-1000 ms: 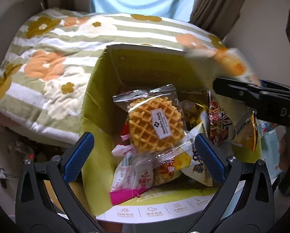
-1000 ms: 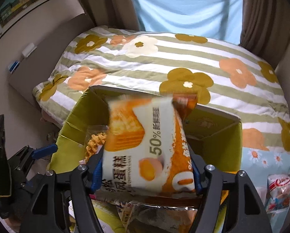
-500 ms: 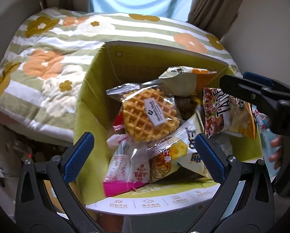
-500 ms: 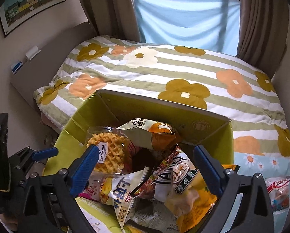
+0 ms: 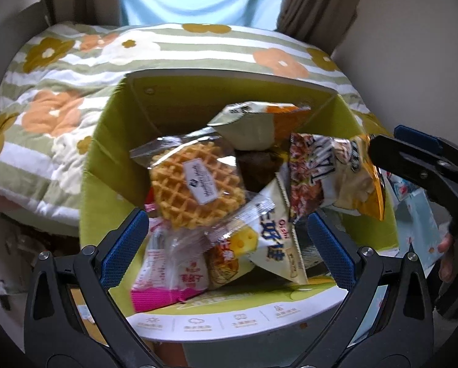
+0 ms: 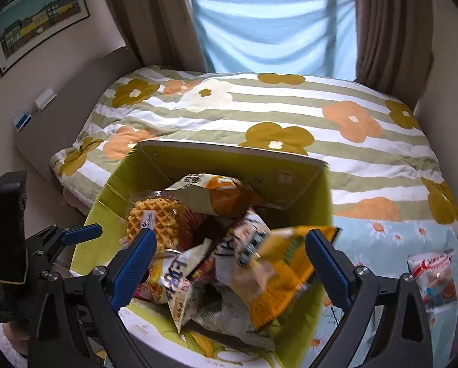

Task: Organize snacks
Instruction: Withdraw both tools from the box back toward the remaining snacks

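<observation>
A green cardboard box (image 5: 106, 165) (image 6: 305, 181) stands against the bed, filled with several snack packs. A bagged waffle (image 5: 195, 184) (image 6: 152, 220) lies on top at the left. The orange-and-white cake bag (image 5: 259, 122) (image 6: 216, 196) rests at the back of the box. A yellow chip bag (image 5: 336, 171) (image 6: 275, 270) leans at the right. My left gripper (image 5: 225, 245) hangs open over the box's near side, holding nothing. My right gripper (image 6: 229, 266) is open above the box with nothing pressed between its pads; it also shows at the right (image 5: 419, 159).
The bed with a flowered, striped quilt (image 6: 290, 113) lies behind the box. A red-and-white snack pack (image 6: 434, 276) sits on a light blue cloth (image 6: 388, 233) to the right. Curtains and a window are at the back. A hand (image 5: 446, 254) shows at the far right.
My right gripper opened and let go of the orange-and-white cake bag, which dropped into the back of the box. Both grippers shifted slightly over the box.
</observation>
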### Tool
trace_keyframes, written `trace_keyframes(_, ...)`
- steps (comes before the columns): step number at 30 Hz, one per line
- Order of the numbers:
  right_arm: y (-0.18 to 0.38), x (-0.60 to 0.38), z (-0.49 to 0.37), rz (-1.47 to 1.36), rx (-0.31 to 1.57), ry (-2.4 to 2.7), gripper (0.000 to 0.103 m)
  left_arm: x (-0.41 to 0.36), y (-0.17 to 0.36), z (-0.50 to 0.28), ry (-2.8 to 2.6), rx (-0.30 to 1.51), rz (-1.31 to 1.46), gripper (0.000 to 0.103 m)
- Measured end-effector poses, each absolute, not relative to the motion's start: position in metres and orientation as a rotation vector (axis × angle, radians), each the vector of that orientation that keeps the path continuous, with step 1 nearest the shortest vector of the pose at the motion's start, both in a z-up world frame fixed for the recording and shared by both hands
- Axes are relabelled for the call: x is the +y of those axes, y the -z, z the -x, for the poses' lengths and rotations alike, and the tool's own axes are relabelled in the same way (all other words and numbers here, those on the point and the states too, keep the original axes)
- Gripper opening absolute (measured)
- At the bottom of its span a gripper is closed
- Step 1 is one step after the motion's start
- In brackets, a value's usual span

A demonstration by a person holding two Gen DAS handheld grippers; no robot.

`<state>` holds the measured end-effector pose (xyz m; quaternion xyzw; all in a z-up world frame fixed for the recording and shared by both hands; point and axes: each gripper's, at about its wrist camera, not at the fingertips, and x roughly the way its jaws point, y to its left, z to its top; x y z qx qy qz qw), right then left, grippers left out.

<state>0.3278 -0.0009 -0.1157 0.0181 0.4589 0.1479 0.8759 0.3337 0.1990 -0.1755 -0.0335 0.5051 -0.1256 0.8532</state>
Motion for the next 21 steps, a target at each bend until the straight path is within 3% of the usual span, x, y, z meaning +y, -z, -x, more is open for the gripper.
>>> trace_keyframes(11,0.093,-0.075,-0.277,-0.109,0.891,-0.21,0.097,0.145,0.158,-0.309,0.3,1.04,0.012,0.103)
trace_keyframes(21,0.08,-0.197,-0.223,-0.149,0.867,-0.146,0.097,0.049,0.131,-0.261,0.286,0.98,0.03,0.103)
